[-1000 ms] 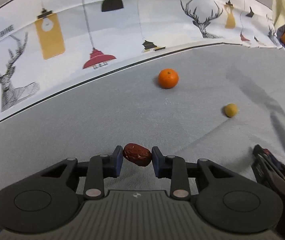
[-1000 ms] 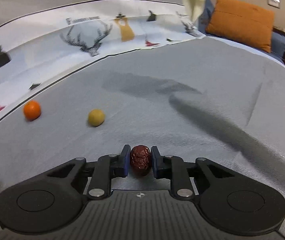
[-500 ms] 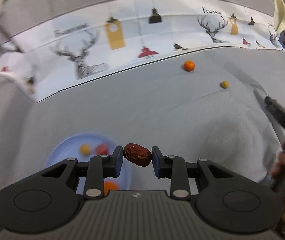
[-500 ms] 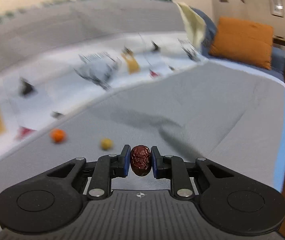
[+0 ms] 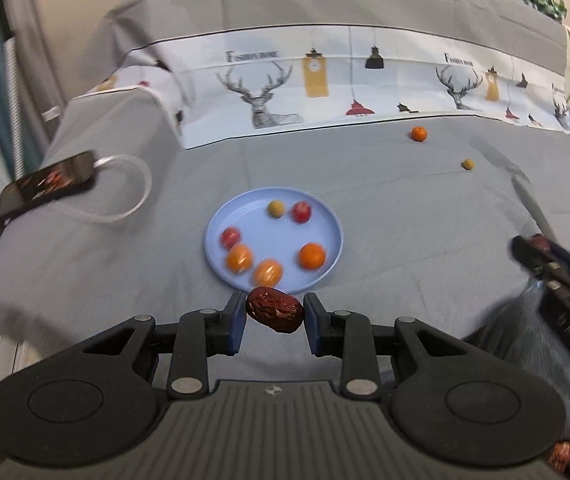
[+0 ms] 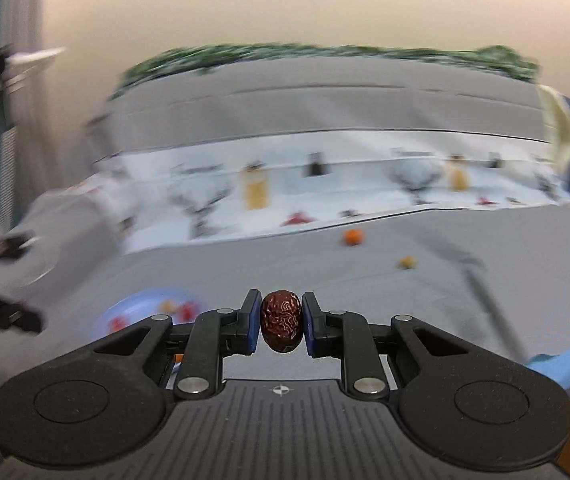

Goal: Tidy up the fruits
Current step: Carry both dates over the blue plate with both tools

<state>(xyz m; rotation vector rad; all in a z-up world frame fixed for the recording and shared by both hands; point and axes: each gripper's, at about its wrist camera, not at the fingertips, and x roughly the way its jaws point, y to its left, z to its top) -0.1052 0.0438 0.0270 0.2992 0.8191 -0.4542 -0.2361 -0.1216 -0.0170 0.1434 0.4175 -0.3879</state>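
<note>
Left tongs (image 5: 274, 315) pinch one date (image 5: 275, 314); right tongs (image 6: 281, 321) another date (image 6: 280, 320).

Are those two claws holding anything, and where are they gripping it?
Yes. The left claw pinches a red date by its two ends; the right claw squeezes another date across its sides.

In my left gripper (image 5: 273, 317) a wrinkled dark-red date (image 5: 275, 314) lies crosswise, just before the near rim of the blue plate (image 5: 333, 240). The plate holds three orange fruits, two red ones and a yellow-green one, all apart. My right gripper (image 6: 277, 322) pinches a second date (image 6: 280, 320) upright. A loose orange (image 5: 419, 133) and a small yellowish fruit (image 5: 467, 164), perhaps a longan, lie toward the sofa's back.
</note>
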